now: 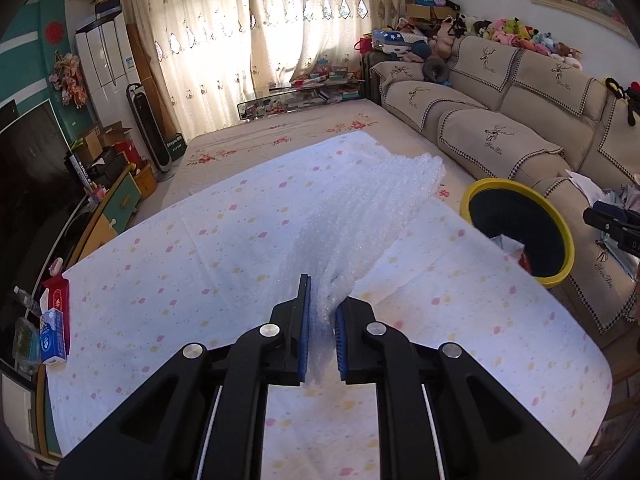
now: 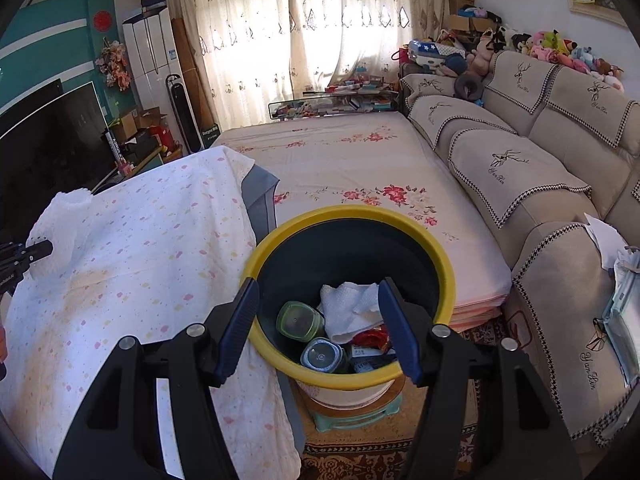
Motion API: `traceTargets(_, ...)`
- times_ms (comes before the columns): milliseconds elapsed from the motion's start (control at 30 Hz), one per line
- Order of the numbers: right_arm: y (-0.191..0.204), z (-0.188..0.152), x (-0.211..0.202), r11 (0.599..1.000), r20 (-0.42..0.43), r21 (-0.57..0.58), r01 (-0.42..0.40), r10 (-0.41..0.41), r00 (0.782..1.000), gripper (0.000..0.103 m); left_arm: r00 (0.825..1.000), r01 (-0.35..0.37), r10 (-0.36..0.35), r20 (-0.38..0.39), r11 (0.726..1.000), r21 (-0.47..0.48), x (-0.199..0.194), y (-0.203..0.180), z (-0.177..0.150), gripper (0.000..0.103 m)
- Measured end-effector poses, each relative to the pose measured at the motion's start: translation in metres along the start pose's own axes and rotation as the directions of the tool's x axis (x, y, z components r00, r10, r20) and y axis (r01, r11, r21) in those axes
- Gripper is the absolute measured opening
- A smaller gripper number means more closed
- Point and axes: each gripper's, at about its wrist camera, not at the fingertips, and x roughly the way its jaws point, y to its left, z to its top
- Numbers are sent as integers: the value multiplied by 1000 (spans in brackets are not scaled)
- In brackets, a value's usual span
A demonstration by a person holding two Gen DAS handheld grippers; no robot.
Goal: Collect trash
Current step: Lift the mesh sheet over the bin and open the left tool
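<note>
Across the spotted white sheet (image 1: 160, 272) that covered the table, the left wrist view took in the whole cloth from near edge to far edge, which the right wrist view showed only along its right edge and far right corner. A beige sofa (image 1: 500, 120) ran along the right of both views. Beside the table's right edge stood the yellow-rimmed bin (image 2: 444, 256); the left view caught only its dark inside wall and a scrap of litter, while the right view looked straight down into it. Inside lay a crumpled white paper towel (image 2: 348, 308), two jars lying with their lids up, one green-lidded (image 2: 298, 320) and one grey-lidded (image 2: 320, 356), and a red wrapper (image 2: 370, 338) against the near wall.

The bubble wrap (image 1: 360, 216) trailed from the left gripper (image 1: 322, 308) out toward the table's far right corner, lifted off the sheet near the fingers. Its blue pads (image 1: 306, 320) were clamped on the bunched near end. The right gripper (image 2: 318, 328) hung over the bin's near rim, fingers apart and holding nothing.
</note>
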Motion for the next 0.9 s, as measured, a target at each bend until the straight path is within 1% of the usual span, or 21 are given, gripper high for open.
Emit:
traceTargets(133,-16,-5,-22,1000,42,14,15,-15,999,60,998,56,-56,21,998,32,-8,-48,17,11)
traceTargets(167,-22,-6,-27,1000,51,20,21,-22,998,62,997,71,-72,21,996,45,-8,-62,22,11)
traceTargets(300,-48,-15,-40,998,79,61,33,-38,996,63,991,134,-136,14,987,89,0,-116,39,11)
traceTargets(433,-73,-23,-43,994,80,99,55,-63,995,63,977,211,-211,-13,972,102,20,-165,58,11)
traceTargets(500,-83,-27,-45,992,77,112,57,-66,995,63,972,235,-233,-29,966,111,33,-190,65,11)
traceTargets(633,-100,-34,-47,988,80,140,67,-79,994,63,955,291,-282,-90,952,100,67,-228,80,11)
traceTargets(767,-113,-38,-46,984,78,166,67,-80,994,63,948,301,-288,-134,949,89,103,-252,92,11)
traceTargets(900,-119,-40,-43,981,73,182,62,-76,994,63,948,290,-272,-166,952,101,130,-272,99,11)
